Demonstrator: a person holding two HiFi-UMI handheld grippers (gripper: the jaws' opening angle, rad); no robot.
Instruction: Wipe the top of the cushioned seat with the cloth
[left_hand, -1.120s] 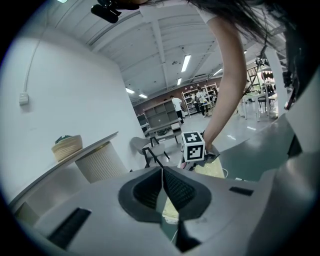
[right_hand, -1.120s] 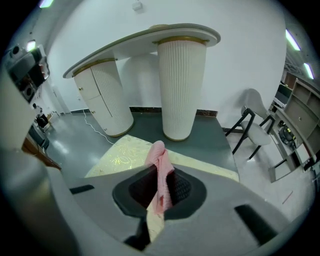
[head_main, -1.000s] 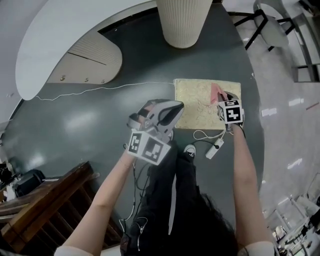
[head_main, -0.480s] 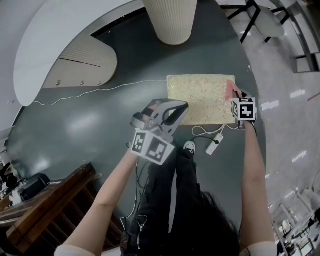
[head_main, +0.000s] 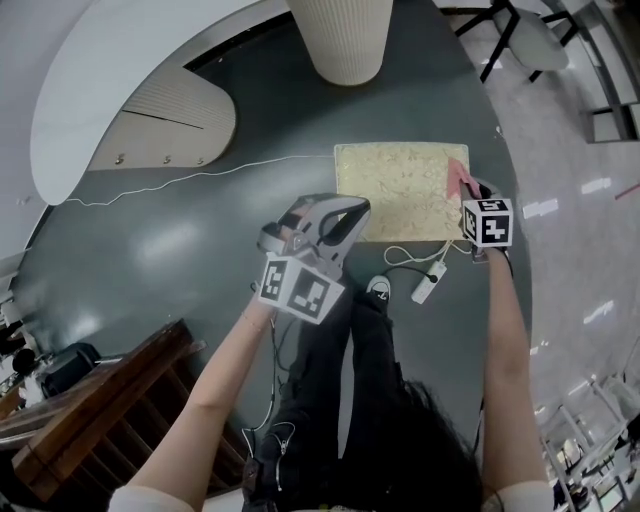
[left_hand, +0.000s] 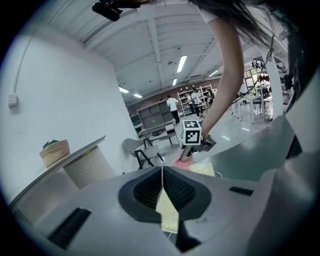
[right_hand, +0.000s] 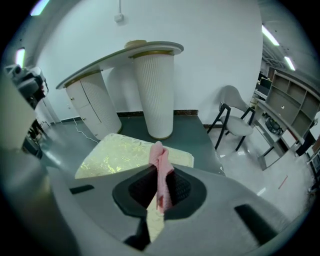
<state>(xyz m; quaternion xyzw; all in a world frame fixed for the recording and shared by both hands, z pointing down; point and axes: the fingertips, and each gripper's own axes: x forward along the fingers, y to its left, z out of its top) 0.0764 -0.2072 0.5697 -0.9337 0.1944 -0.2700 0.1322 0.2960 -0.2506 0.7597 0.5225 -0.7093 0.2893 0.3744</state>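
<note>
Right arm stretched forward; right tool (head_main: 468, 192) clamped on pink cloth (head_main: 457, 177) at right edge of cushioned seat (head_main: 395, 190) on floor (head_main: 200, 240). Left arm forward, left tool (head_main: 348, 212) jaws together, empty, by seat's near-left corner.

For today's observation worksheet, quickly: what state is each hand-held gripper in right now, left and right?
Left hand-held gripper: closed, nothing between its jaws.
Right hand-held gripper: closed, holding the pink cloth.
</note>
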